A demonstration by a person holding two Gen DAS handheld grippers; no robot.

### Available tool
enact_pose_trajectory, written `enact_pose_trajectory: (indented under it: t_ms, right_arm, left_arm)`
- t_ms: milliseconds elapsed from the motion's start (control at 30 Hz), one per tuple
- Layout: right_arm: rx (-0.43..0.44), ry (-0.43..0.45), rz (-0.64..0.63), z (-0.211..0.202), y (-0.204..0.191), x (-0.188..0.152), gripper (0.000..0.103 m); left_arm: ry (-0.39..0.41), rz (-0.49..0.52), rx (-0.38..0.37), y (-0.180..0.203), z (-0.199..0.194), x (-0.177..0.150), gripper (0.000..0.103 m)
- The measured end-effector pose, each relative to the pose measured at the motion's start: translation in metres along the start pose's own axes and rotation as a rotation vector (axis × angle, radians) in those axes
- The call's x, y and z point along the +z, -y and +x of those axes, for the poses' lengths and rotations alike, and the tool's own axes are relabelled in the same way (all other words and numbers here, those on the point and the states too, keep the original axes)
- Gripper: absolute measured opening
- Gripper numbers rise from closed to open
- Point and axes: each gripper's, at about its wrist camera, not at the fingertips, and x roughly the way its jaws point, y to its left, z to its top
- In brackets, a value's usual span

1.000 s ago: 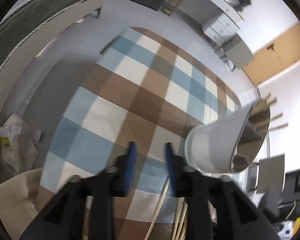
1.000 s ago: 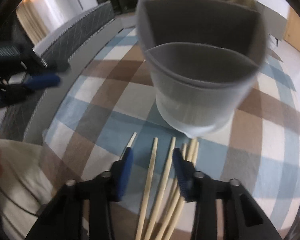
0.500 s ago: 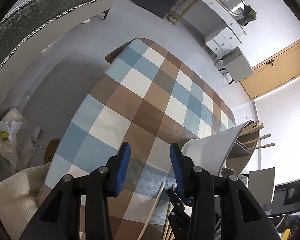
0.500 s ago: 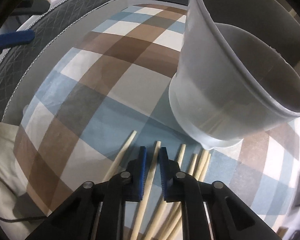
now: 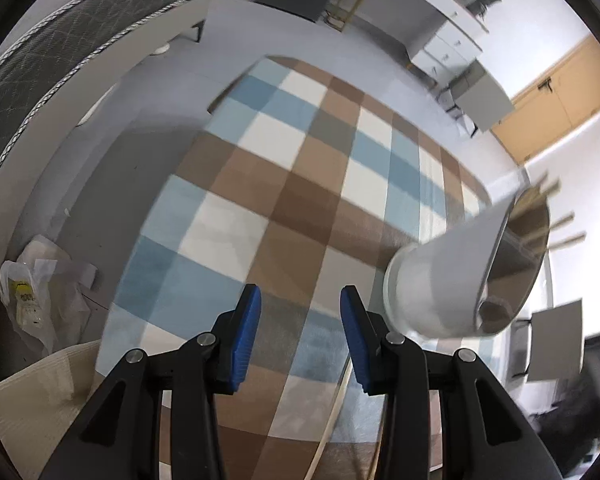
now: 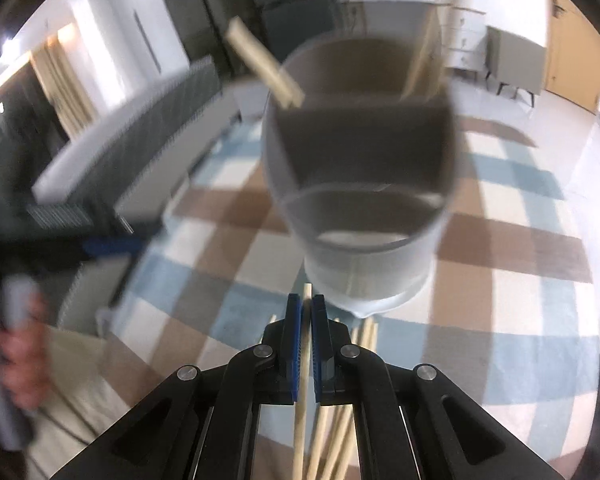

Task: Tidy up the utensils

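On the checked tablecloth point(image 6: 512, 304), the right gripper point(image 6: 307, 332) pinches 1 wooden chopstick point(image 6: 302, 408) just before the grey utensil holder point(image 6: 364, 184); more chopsticks point(image 6: 340, 420) lie beneath. Nearby, the left gripper point(image 5: 300, 332) hangs parted, gripping nothing.

The room is evenly bright, with soft daylight off pale walls. In the right wrist view a warm glow burns at ten o'clock by the curtains point(image 6: 56, 92), nearly blown out. That view is smeared by motion: the grey holder point(image 6: 360, 184) at twelve o'clock is soft, and the person's hand point(image 6: 16, 344) at nine o'clock is a streak. The left wrist view is sharper, though the checked cloth point(image 5: 300, 200) blurs slightly. Both pictures bow hard at the edges and fall to black corners. Shadows are faint.
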Motion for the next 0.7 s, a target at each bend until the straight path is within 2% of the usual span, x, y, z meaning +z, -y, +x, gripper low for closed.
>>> enact_pose_trajectory:
  t_ms: [233, 367, 433, 533, 700]
  right_arm:
    - [0.027, 0.124, 0.113, -0.05, 0.037, -0.013, 0.004]
    - [0.042, 0.161, 0.17, -0.065, 0.057, -0.02, 0.004]
    - [0.049, 0.175, 0.189, -0.067, 0.059, -0.021, 0.004]
    - [0.062, 0.186, 0.213, -0.072, 0.065, -0.022, 0.004]
    - [0.073, 0.202, 0.227, -0.076, 0.069, -0.02, 0.004]
  left_arm:
    - [-0.093, 0.212, -0.006, 0.039, 0.031, -0.036, 0.035]
    - [-0.145, 0.33, 0.051, 0.058, 0.052, -0.057, 0.035]
    - [-0.167, 0.363, 0.097, 0.061, 0.062, -0.064, 0.035]
    - [-0.205, 0.38, 0.123, 0.061, 0.074, -0.072, 0.035]
    - [-0.168, 0.451, 0.165, 0.073, 0.07, -0.076, 0.035]
